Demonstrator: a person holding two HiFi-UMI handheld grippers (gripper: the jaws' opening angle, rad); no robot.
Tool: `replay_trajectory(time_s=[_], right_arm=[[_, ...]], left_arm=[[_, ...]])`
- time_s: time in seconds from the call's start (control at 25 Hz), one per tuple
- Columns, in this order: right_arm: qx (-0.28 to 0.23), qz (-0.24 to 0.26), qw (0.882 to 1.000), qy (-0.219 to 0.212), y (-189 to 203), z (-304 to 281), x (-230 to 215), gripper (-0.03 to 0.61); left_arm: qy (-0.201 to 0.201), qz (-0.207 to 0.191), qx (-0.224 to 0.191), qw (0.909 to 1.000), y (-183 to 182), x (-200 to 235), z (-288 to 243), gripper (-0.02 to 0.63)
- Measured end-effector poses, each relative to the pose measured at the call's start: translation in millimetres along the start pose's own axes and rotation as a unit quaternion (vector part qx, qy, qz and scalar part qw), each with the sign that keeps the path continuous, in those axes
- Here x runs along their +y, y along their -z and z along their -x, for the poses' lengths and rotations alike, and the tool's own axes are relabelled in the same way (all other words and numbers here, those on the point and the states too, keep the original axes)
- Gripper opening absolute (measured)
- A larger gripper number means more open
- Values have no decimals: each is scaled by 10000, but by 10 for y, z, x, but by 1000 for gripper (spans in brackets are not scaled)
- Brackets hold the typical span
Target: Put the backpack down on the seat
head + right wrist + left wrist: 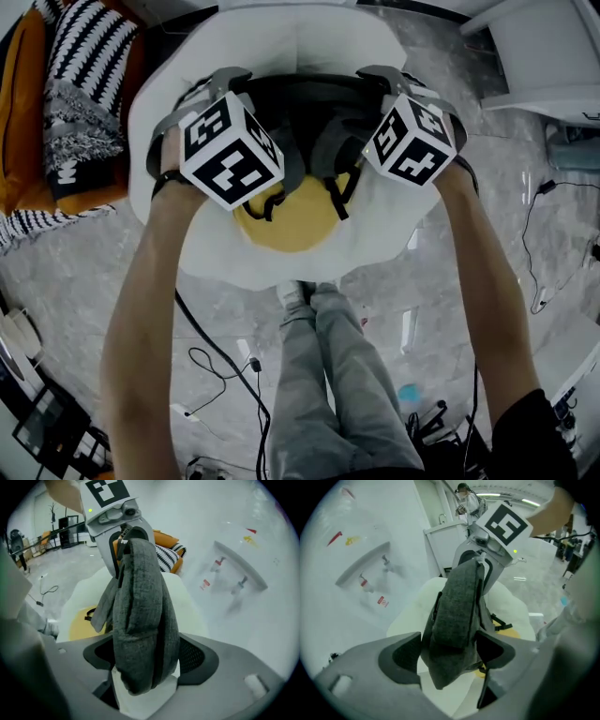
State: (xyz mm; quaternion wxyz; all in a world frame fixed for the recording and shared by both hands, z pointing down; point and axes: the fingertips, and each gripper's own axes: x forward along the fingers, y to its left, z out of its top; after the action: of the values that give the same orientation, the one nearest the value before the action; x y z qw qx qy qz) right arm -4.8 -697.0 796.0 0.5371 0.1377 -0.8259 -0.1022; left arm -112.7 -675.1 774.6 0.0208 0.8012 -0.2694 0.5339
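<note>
Reaches forward and down with left arm (150,300) and right arm (487,272), side by side. Holds left tool (447,653) and right tool (146,657) tipped downward, jaws wide apart.

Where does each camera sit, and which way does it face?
Head view: on the head, facing steeply down at the backpack and seat; both forearms and legs show.
Left gripper view: on the left gripper, along its jaws at the backpack.
Right gripper view: on the right gripper, likewise.
All share backpack and seat.
</note>
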Motion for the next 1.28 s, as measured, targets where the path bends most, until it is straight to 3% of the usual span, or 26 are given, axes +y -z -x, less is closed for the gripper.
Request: replay_trajectory(time_s=[0.24, 0.32, 0.4, 0.44, 0.56, 0.76, 0.88, 0.96, 1.16, 1.28], right_arm=[[-209, -306, 9929, 1128, 88, 198, -114, 398], [-253, -382, 9890, 1408, 122, 294, -120, 373], [-278, -421, 9851, 1646, 152, 377, -107, 283], [-291, -479, 9829, 1754, 168, 415, -105, 252], [-368, -809, 9767, 1951, 184, 494, -105, 195], [-348, -1164, 9684, 2178, 172, 575, -36, 147], [-424, -1472, 9576, 2439, 204, 664, 17, 140], [-564, -1866, 9463, 2581, 248, 749, 24, 26], [-894, -2536, 9382, 2181, 278, 779, 234, 8], [-1254, -2681, 9320, 2091, 174, 895, 375, 8]], left_arm=[[-881, 692, -431, 9928, 28, 47, 128, 378], [-1065, 944, -501, 9886, 76, 29, 193, 376], [-1118, 1184, -504, 9854, 145, -37, 216, 345], [-1121, 1320, -504, 9836, 172, -72, 217, 295], [-1161, 1672, -628, 9770, 183, -150, 227, 10], [-1217, 1972, -776, 9697, 118, -321, 201, -2], [-1179, 2376, -817, 9607, 115, -389, 188, -2], [-1157, 2555, -879, 9558, 114, -412, 213, -2], [-1160, 2692, -939, 9514, 155, -544, 368, -2], [-1180, 3090, -1091, 9374, 169, -632, 495, -2]])
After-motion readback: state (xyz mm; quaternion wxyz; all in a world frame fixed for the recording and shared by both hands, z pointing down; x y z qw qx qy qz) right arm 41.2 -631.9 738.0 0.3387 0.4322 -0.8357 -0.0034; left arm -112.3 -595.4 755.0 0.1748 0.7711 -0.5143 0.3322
